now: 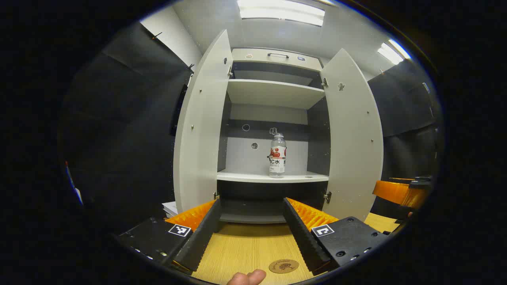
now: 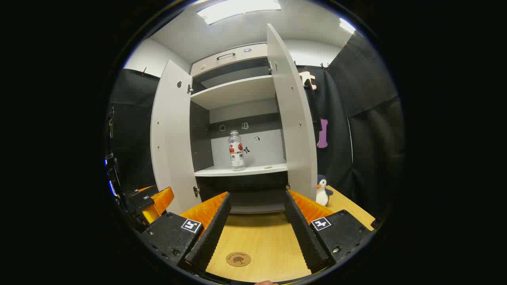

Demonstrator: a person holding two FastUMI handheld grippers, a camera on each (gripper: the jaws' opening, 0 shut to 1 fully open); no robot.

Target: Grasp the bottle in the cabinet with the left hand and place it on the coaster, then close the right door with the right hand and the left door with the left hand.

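Both tools are held low over the wooden table, pointing at the cabinet: the left gripper has its fingers spread wide with nothing between them, and the right gripper is spread and empty as well, the left one also showing at the left edge of the right gripper view. The bottle stands upright on the cabinet's middle shelf between the open left door and open right door, its label red and white with print too small to make out. The round coaster lies on the table near the front, bearing a small tree emblem, and a fingertip shows just beside it at the bottom edge.
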